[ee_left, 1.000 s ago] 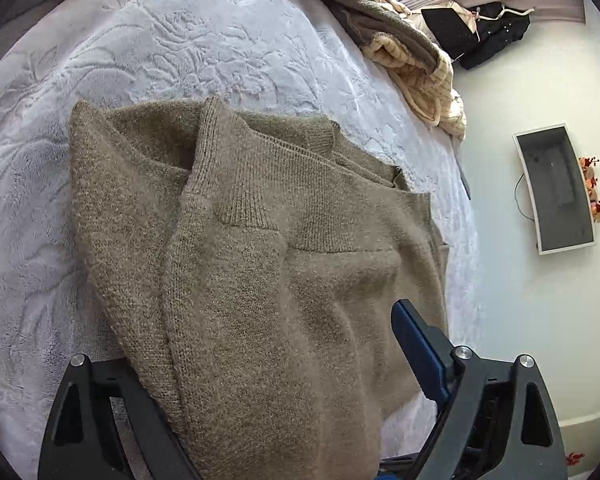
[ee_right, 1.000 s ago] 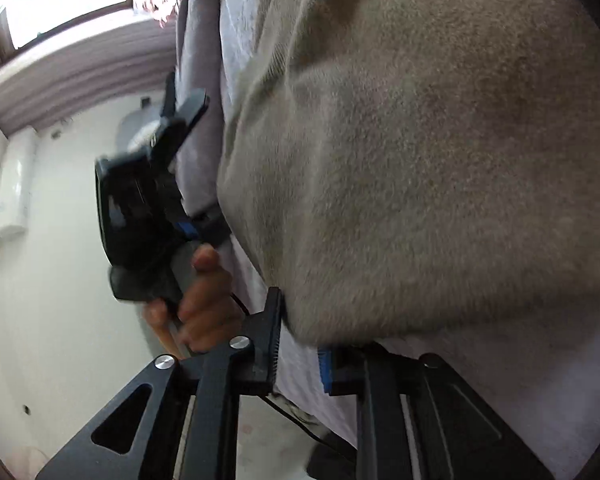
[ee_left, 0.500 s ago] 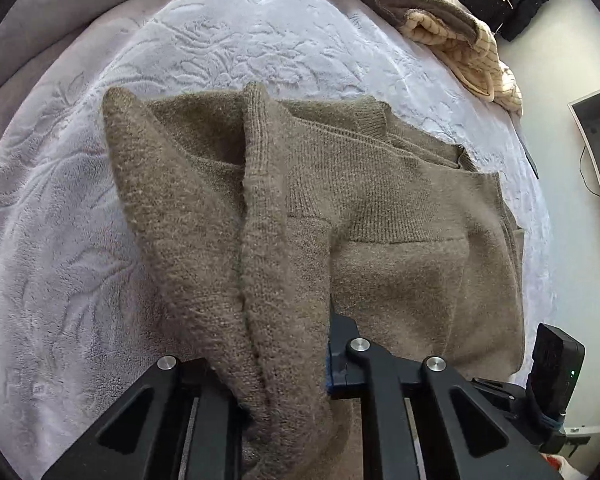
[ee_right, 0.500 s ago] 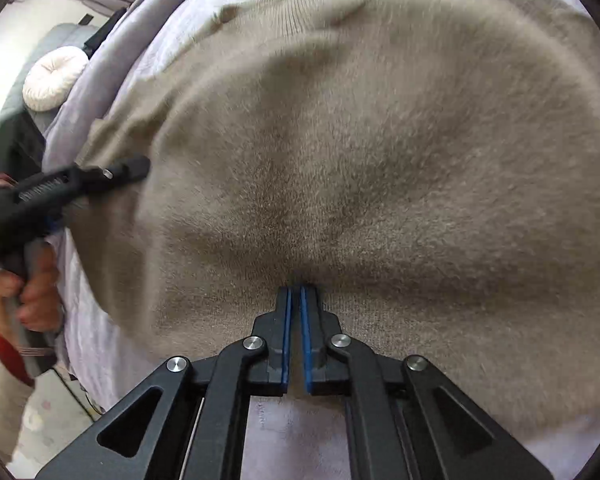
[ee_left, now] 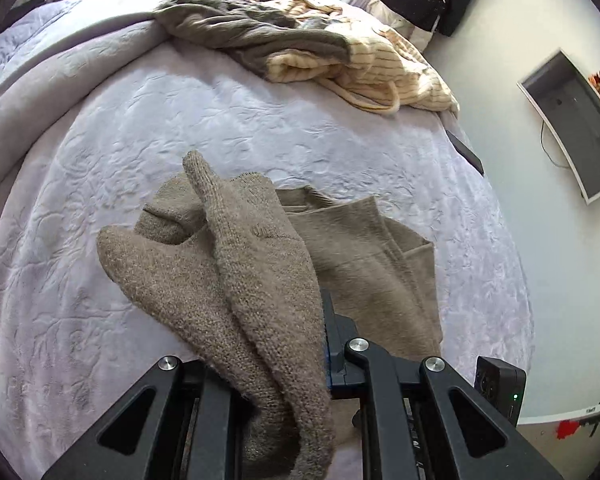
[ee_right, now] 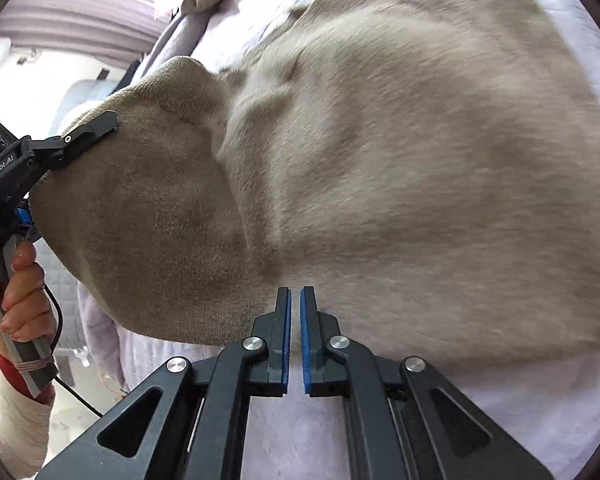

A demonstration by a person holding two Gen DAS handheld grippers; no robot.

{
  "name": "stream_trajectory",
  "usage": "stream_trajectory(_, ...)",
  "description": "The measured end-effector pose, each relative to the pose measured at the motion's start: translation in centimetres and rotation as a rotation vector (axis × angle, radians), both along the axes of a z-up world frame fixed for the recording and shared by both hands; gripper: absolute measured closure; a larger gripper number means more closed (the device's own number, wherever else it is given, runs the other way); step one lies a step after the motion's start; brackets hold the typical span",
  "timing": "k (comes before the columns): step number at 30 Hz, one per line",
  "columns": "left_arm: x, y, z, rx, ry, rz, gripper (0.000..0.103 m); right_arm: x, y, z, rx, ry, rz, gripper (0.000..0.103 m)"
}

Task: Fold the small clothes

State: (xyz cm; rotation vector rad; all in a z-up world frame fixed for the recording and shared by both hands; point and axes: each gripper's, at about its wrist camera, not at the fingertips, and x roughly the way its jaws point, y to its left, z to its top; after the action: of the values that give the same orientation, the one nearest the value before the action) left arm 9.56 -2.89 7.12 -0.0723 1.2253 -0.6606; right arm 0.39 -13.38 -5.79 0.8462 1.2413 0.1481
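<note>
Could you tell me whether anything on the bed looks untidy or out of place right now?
Yes: beyond the brown sweater being folded, a grey garment and a cream striped one lie crumpled in a heap at the far edge of the bedspread, not laid flat.

Left gripper (ee_left: pixel 292 344) is clamping a raised fold of the sweater (ee_left: pixel 256 280); right gripper (ee_right: pixel 294 320) is pinching its near hem, jaws nearly together.

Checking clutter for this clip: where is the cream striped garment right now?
In the left wrist view, the cream striped garment lies at the bed's far right edge, partly under a grey garment, beyond the brown sweater.
</note>
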Motion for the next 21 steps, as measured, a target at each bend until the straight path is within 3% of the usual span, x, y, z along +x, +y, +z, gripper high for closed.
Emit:
stream_trajectory(6,-2.0,-10.8,-1.0,0.078,-0.007,-0.111,0.087,-2.8,-4.5,0.1,0.057,-0.029,-0.122,0.097)
stream_trajectory(10,-4.3,-17.2,-4.4,0.216,-0.018,-0.181,0.087,-4.8,-6.8,-1.4,0.122,-0.026,-0.204,0.097)
stream_trajectory(12,-5.5,-18.8,-5.7,0.299,-0.038,-0.194,0.087,-5.4,-8.0,-2.3,0.185,-0.034,-0.245,0.097)
stream_trajectory(15,-7.0,-19.6,-5.5,0.363,-0.101,-0.202,0.086,-6.9,-9.6,-3.2,0.257,-0.057,-0.287,0.097)
stream_trajectory(18,-7.8,-19.1,-3.6,0.284,-0.121,-0.222,0.053,-7.4,-10.7,-3.5,0.306,-0.086,-0.32,0.097)
stream_trajectory(19,-8.1,-18.9,-2.7,0.256,-0.144,-0.219,0.032,-7.8,-10.6,-3.4,0.326,-0.098,-0.333,0.097)
stream_trajectory(20,-8.4,-18.6,-1.6,0.238,-0.18,-0.216,0.017,-8.0,-11.0,-3.6,0.351,-0.111,-0.351,0.096)
stream_trajectory(21,-8.7,-18.5,-0.8,0.223,-0.208,-0.219,0.016,-8.3,-11.7,-3.9,0.38,-0.123,-0.371,0.095)
